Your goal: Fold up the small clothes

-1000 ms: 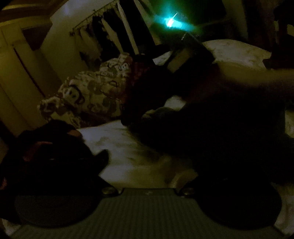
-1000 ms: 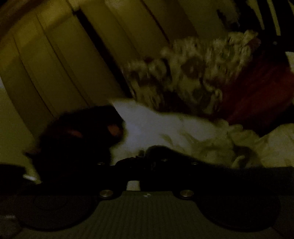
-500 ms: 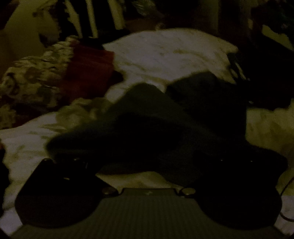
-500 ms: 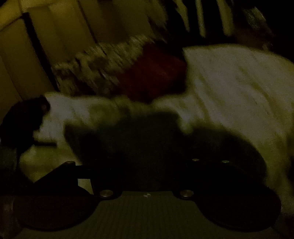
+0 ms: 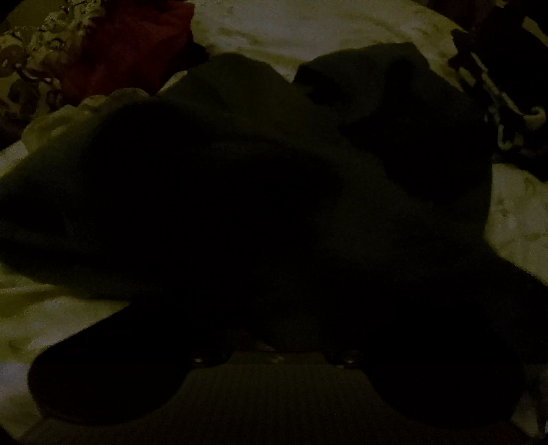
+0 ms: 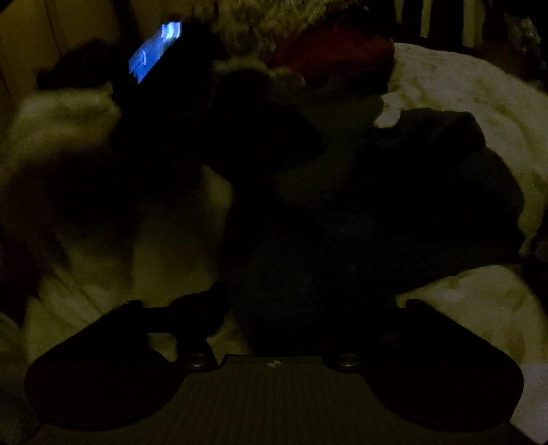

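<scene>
The scene is very dark. A dark garment (image 5: 274, 171) lies spread on a white bed sheet (image 5: 308, 30) and fills most of the left wrist view. It also shows in the right wrist view (image 6: 394, 191), at centre and right. My left gripper is low over the garment; its fingers are lost in the darkness. My right gripper (image 6: 274, 308) is at the garment's near edge; its fingers are too dark to make out. The left gripper's body with a glowing blue screen (image 6: 154, 51) shows at the upper left of the right wrist view.
A red cloth (image 5: 126, 44) and a patterned cloth (image 5: 34, 58) lie at the back left of the bed. A dark item with light trim (image 5: 503, 96) lies at the right. Wardrobe doors (image 6: 27, 34) stand beyond the bed.
Both grippers swung from the left side of the bed toward the dark garment and came down close to it. The garment now fills both views.
</scene>
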Tool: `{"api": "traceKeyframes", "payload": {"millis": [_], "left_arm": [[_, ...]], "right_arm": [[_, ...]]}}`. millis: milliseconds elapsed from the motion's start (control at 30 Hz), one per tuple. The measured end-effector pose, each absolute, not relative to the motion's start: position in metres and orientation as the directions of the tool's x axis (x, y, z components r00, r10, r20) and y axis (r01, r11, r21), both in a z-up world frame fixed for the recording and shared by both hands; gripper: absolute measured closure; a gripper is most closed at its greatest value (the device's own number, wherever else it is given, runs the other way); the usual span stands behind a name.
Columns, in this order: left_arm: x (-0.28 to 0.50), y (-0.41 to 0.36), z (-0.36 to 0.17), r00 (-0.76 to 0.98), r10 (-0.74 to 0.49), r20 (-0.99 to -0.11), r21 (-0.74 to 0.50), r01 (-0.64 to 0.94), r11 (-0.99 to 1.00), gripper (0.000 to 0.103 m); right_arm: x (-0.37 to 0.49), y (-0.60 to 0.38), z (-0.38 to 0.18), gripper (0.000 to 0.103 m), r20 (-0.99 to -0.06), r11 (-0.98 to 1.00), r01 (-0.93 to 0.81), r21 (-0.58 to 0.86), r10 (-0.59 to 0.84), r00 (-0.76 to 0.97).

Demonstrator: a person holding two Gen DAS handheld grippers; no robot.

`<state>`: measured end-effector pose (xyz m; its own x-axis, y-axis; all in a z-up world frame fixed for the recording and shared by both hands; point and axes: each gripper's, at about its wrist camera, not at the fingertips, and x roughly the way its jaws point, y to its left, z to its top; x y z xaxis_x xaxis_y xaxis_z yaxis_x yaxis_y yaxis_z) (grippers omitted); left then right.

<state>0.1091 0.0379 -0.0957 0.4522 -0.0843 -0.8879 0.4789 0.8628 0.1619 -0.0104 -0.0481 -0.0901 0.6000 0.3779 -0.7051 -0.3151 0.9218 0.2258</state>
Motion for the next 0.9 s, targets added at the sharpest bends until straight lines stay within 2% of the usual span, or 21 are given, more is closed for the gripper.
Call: {"api": "traceKeyframes", "payload": {"millis": [33,100,133,200,300,400,467,533,567,600,633,700,767,800,833,867,900], "left_arm": [[0.109,0.038,-0.094,0.47,-0.075,-0.88,0.183,0.48,0.858,0.083],[0.111,0.046,-0.085,0.478,-0.08,-0.875,0.175,0.466,0.867,0.094],[0.112,0.055,-0.076,0.477,-0.101,-0.873,0.149,0.458,0.877,0.095],[0.106,0.079,-0.049,0.511,-0.135,-0.849,0.127,0.444,0.887,0.095],[0.089,0.117,0.002,0.656,-0.064,-0.752,0.252,0.376,0.892,0.099],[0.074,0.156,0.046,0.74,0.014,-0.672,0.333,0.285,0.899,0.096],[0.065,0.178,0.067,0.755,0.023,-0.655,0.322,0.251,0.913,0.079],[0.055,0.185,0.075,0.775,0.024,-0.632,0.336,0.245,0.91,0.038],[0.05,0.183,0.074,0.782,0.024,-0.623,0.347,0.248,0.905,0.027],[0.049,0.177,0.067,0.778,0.024,-0.628,0.36,0.263,0.895,0.012],[0.047,0.171,0.06,0.767,0.017,-0.641,0.361,0.282,0.889,0.011],[0.048,0.158,0.041,0.729,-0.017,-0.685,0.336,0.336,0.88,0.011],[0.054,0.145,0.022,0.686,-0.046,-0.726,0.298,0.373,0.879,0.011],[0.059,0.14,0.015,0.666,-0.062,-0.744,0.273,0.387,0.881,0.011],[0.062,0.135,0.011,0.648,-0.088,-0.757,0.242,0.403,0.882,0.011],[0.063,0.128,0.01,0.633,-0.125,-0.764,0.208,0.425,0.881,0.011],[0.064,0.124,0.008,0.627,-0.152,-0.764,0.19,0.444,0.876,0.011]], "right_arm": [[-0.009,-0.045,-0.093,0.091,-0.724,0.925,-0.319,0.204,0.362,0.587],[-0.007,-0.042,-0.092,0.091,-0.727,0.925,-0.328,0.189,0.357,0.587],[-0.006,-0.039,-0.087,0.091,-0.716,0.923,-0.333,0.195,0.366,0.594],[-0.008,-0.032,-0.063,0.092,-0.634,0.873,-0.391,0.292,0.483,0.604],[-0.007,-0.008,-0.018,0.091,-0.506,0.765,-0.507,0.397,0.643,0.574],[0.008,0.039,0.014,0.091,-0.434,0.692,-0.612,0.382,0.719,0.542],[0.027,0.071,0.019,0.09,-0.404,0.65,-0.651,0.392,0.757,0.513],[0.044,0.1,0.009,0.089,-0.422,0.645,-0.663,0.381,0.759,0.496],[0.055,0.113,-0.003,0.087,-0.428,0.642,-0.651,0.405,0.762,0.486],[0.061,0.117,-0.013,0.078,-0.436,0.645,-0.641,0.416,0.76,0.481],[0.063,0.121,-0.025,0.068,-0.446,0.655,-0.628,0.421,0.752,0.486],[0.065,0.114,-0.045,0.067,-0.462,0.655,-0.592,0.47,0.754,0.467],[0.053,0.089,-0.046,0.063,-0.423,0.618,-0.54,0.572,0.786,0.451],[0.046,0.068,-0.041,0.046,-0.4,0.61,-0.503,0.612,0.788,0.468],[0.039,0.051,-0.037,0.015,-0.391,0.622,-0.472,0.625,0.773,0.5],[0.029,0.031,-0.032,0.0,-0.387,0.647,-0.437,0.625,0.743,0.546],[0.017,0.009,-0.025,0.0,-0.388,0.685,-0.401,0.608,0.697,0.603]]}}
